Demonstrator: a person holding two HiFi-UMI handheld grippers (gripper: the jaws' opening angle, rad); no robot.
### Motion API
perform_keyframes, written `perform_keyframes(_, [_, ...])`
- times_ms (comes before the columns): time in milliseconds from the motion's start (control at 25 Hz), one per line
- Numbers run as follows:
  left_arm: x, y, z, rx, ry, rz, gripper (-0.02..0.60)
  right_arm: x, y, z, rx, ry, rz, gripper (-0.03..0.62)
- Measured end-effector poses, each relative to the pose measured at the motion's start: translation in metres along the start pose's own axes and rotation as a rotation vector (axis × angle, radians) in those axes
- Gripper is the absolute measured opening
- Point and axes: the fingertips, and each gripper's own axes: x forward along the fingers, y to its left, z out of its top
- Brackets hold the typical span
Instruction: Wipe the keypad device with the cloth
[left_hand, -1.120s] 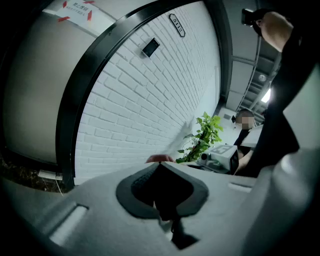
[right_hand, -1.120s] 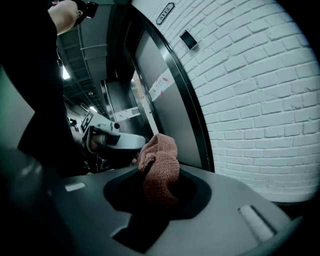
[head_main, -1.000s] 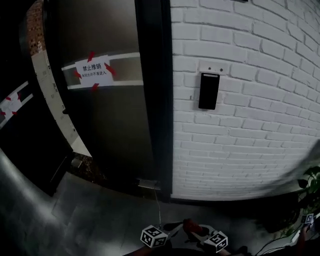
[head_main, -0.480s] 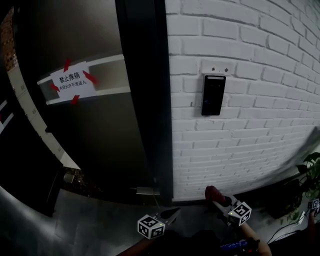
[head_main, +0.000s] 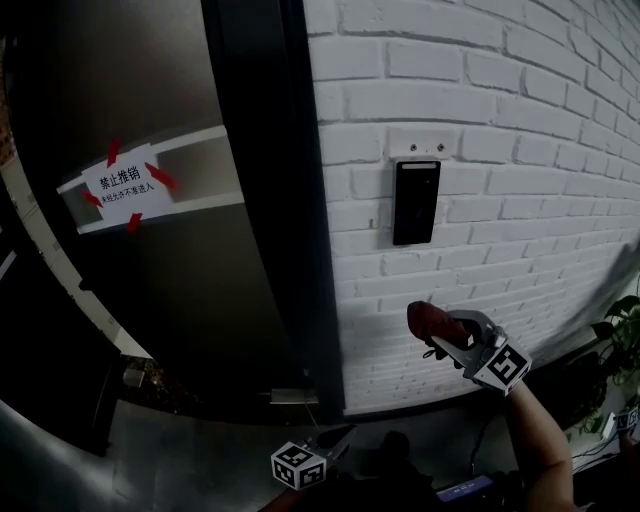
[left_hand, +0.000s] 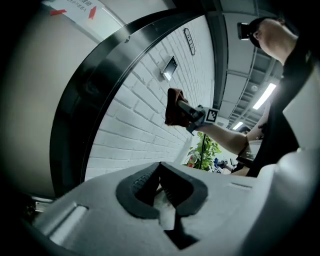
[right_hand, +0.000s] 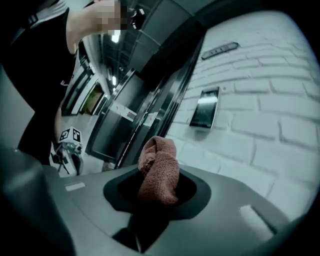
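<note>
Where the dark door carries a taped notice (head_main: 122, 185), we read 禁止推销 in large print; the smaller line under it is too fine to read. Any marking on the keypad device (head_main: 416, 202), a dark upright panel on the white brick wall (head_main: 520, 110), is too dark to make out.

The right gripper (head_main: 436, 332) is clamped on a bunched reddish cloth (head_main: 424, 316), which sticks out past the jaw tips. The keypad device sits above this gripper and slightly to its left, apart from the cloth, with bare brick between. In the right gripper view it lies ahead, up and to the right of the cloth.

Left of the right gripper runs the black door frame (head_main: 262, 200). To its right, low, stands a potted plant (head_main: 622, 345). The left gripper (head_main: 338, 440) hangs well below, jaws together on nothing.
</note>
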Motion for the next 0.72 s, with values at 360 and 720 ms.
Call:
perform_keyframes(360, [-0.005,0.022,0.005,-0.048,-0.046,0.068,0.005,0.06,-0.122,0.198,-0.795,-0.084,-0.446,0.108])
perform_keyframes(720, [-0.007,0.038,0.015,-0.051,-0.068,0.092,0.005,0.052,-0.174,0.213,-0.619,-0.272,-0.549,0.106])
